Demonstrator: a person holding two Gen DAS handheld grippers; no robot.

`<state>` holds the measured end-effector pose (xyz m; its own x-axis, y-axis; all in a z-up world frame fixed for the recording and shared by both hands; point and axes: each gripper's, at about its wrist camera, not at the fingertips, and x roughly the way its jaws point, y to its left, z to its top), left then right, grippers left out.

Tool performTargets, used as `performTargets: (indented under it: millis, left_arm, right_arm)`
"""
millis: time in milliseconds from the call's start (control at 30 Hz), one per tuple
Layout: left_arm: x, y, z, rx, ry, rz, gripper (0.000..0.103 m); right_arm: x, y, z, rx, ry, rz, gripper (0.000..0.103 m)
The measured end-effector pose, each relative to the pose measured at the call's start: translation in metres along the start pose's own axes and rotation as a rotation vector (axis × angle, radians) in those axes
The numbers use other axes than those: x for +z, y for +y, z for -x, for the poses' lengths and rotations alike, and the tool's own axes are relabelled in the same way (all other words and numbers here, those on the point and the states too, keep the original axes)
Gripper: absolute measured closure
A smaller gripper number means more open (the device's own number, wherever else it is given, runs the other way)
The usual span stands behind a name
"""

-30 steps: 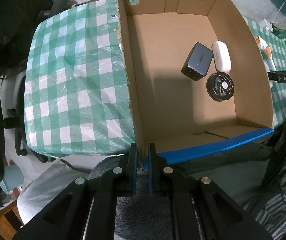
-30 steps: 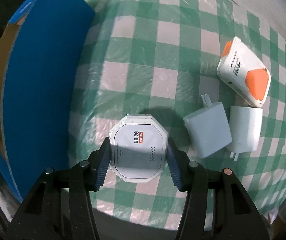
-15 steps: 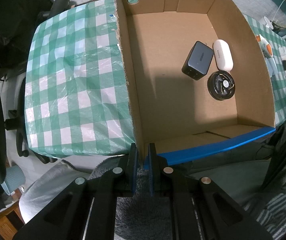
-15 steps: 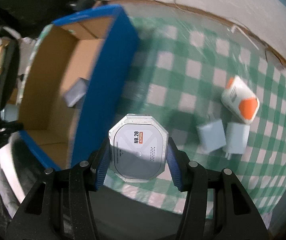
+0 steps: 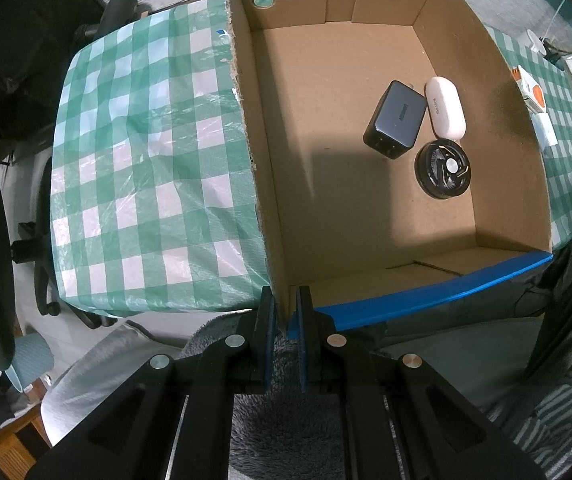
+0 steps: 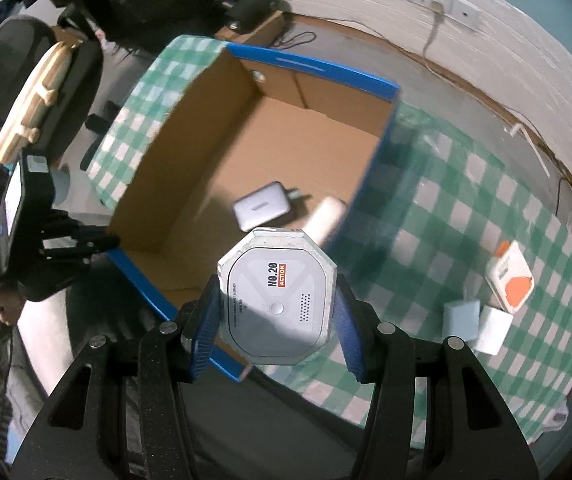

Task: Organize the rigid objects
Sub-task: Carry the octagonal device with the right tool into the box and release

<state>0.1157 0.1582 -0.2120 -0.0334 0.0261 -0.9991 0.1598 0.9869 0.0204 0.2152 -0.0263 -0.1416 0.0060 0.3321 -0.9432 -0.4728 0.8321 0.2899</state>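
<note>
The octagonal case (image 6: 276,296) is pinched between the pads of the right tongs (image 6: 277,318), held in the air above the near blue edge of the box (image 6: 390,92), not yet over its floor. Inside the box lie three things already put away: a dark charger (image 5: 396,120), a white pod (image 5: 445,107) touching it, and a black round disc (image 5: 443,169) just beside both. Much of the box floor is bare.

Left on the desk (image 6: 426,216), well apart from the box, are an orange-and-white pack (image 6: 510,282) and two pale plugs (image 6: 462,320) side by side. So, by my count, three are in, one is on its way, three wait.

The left tongs (image 5: 285,314) are clamped on the box's near corner wall, seemingly steadying it.
</note>
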Motion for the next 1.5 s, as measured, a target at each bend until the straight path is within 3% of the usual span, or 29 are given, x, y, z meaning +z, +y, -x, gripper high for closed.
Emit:
performTargets:
  millis: [600, 1067, 1500]
  left_arm:
    - [0.0, -0.003, 0.0, 0.001, -0.002, -0.006, 0.095]
    - [0.0, -0.003, 0.0, -0.001, -0.004, -0.006, 0.095]
    - [0.0, -0.006, 0.001, 0.006, -0.005, -0.007, 0.094]
  right_arm:
    - [-0.001, 0.042, -0.061, -0.054, 0.077, 0.11, 0.049]
    - [-0.007, 0.026, -0.085, -0.085, 0.099, 0.087, 0.049]
    - [-0.012, 0.022, -0.073, -0.072, 0.048, 0.071, 0.045]
